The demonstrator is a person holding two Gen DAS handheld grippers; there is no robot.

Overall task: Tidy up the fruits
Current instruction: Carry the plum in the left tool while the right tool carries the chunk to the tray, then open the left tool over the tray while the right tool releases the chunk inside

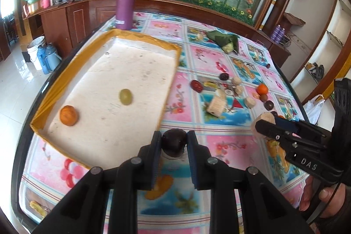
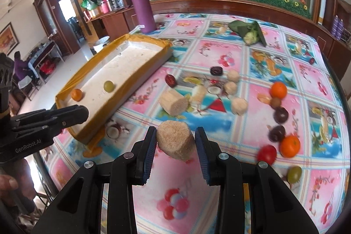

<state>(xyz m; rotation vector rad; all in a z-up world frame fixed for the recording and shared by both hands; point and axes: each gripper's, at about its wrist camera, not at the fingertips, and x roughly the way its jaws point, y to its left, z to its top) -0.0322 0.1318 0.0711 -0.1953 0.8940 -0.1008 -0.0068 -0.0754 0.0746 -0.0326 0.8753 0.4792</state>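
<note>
My left gripper (image 1: 174,137) is shut on a dark purple round fruit (image 1: 173,142), held just above the near edge of the yellow-rimmed tray (image 1: 105,36). An orange fruit (image 1: 69,115) and a green grape (image 1: 125,97) lie in that tray. My right gripper (image 2: 175,135) is shut on a tan cut sugarcane chunk (image 2: 175,140), lifted over the flowered tablecloth. In the left wrist view the right gripper (image 1: 263,124) shows at the right with the sugarcane chunk (image 1: 266,118). In the right wrist view the left gripper (image 2: 83,114) hovers by the tray's (image 2: 122,89) near corner.
Loose on the cloth lie sugarcane pieces (image 2: 173,102), red dates (image 2: 170,80), oranges (image 2: 289,146), dark fruits (image 2: 281,114), a red tomato (image 2: 267,154) and a green grape (image 2: 294,173). A purple flask (image 2: 142,8) and a leaf-wrapped corn cob (image 2: 250,33) stand farther back. The table's edge runs left of the tray.
</note>
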